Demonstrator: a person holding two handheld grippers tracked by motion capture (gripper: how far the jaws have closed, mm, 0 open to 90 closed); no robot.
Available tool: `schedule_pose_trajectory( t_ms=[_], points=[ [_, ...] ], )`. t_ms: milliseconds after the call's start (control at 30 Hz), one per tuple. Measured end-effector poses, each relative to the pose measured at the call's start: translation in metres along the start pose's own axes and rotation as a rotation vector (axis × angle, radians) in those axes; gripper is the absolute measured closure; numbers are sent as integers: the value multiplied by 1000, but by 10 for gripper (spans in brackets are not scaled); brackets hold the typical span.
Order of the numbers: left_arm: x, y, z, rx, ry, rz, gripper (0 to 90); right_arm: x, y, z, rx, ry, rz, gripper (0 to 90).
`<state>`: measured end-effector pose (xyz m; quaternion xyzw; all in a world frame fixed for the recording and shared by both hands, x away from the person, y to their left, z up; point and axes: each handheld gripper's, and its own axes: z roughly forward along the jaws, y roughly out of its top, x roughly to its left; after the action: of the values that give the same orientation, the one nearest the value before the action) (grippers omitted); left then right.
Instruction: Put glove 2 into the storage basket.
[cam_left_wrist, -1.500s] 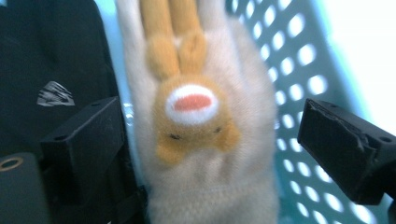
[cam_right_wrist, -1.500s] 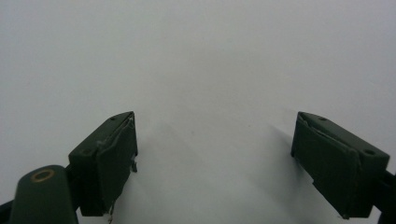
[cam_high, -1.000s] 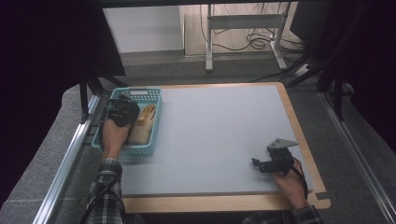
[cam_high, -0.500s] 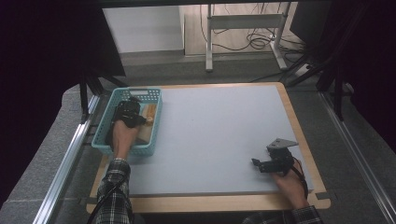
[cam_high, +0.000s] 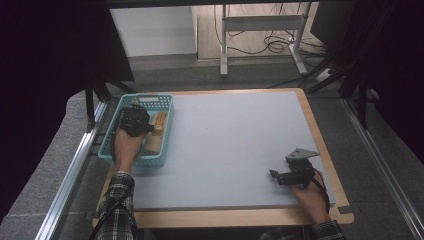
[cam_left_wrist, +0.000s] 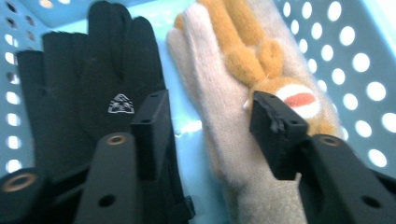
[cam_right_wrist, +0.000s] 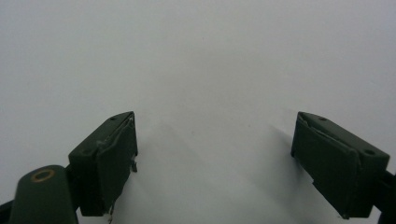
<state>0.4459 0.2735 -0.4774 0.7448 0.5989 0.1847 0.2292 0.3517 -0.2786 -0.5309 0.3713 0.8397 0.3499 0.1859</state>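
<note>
A light blue perforated basket (cam_high: 142, 98) stands at the table's left edge. In it lie a black glove (cam_left_wrist: 88, 79) and a cream knitted glove (cam_left_wrist: 219, 116) with an orange plush animal on its back (cam_left_wrist: 261, 56). My left gripper (cam_left_wrist: 212, 126) points down into the basket (cam_left_wrist: 336, 42). Its jaws have just been opening and stand apart over the cream glove's edge, pressing on nothing. In the high view the left gripper (cam_high: 135, 121) covers the basket's middle, with the cream glove (cam_high: 154, 142) beside it. My right gripper (cam_high: 274, 175) rests open at the front right, and nothing lies between its fingers (cam_right_wrist: 112, 158).
A grey mat (cam_high: 230, 145) covers the wooden table, whose bare rim (cam_high: 320, 135) shows at the right and front. The basket's walls (cam_left_wrist: 14, 93) close in around the left gripper. A metal rail (cam_high: 75, 165) runs along the table's left side.
The left hand has shifted slightly to the right over the basket. The right hand has kept still.
</note>
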Motion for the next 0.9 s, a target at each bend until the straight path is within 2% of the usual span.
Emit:
schedule_pose_trajectory(
  t_ms=[333, 500, 567, 667, 767, 900],
  points=[
    [6, -4, -7, -23, 12, 0, 335, 0, 0, 0, 0, -1, 0, 140],
    [12, -8, -12, -38, -14, -32, 275, 0, 0, 0, 0, 0, 0, 140],
    [13, -9, -13, -37, -17, -28, 265, 0, 0, 0, 0, 0, -1, 140],
    [14, -11, -16, -44, -29, -34, 204, 0, 0, 0, 1, -1, 0, 140],
    [15, -12, -18, -46, -22, -40, 186, 0, 0, 0, 0, -1, 0, 140],
    [17, -14, -22, -58, -48, -54, 155, 0, 0, 0, 0, 0, 0, 140]
  ],
)
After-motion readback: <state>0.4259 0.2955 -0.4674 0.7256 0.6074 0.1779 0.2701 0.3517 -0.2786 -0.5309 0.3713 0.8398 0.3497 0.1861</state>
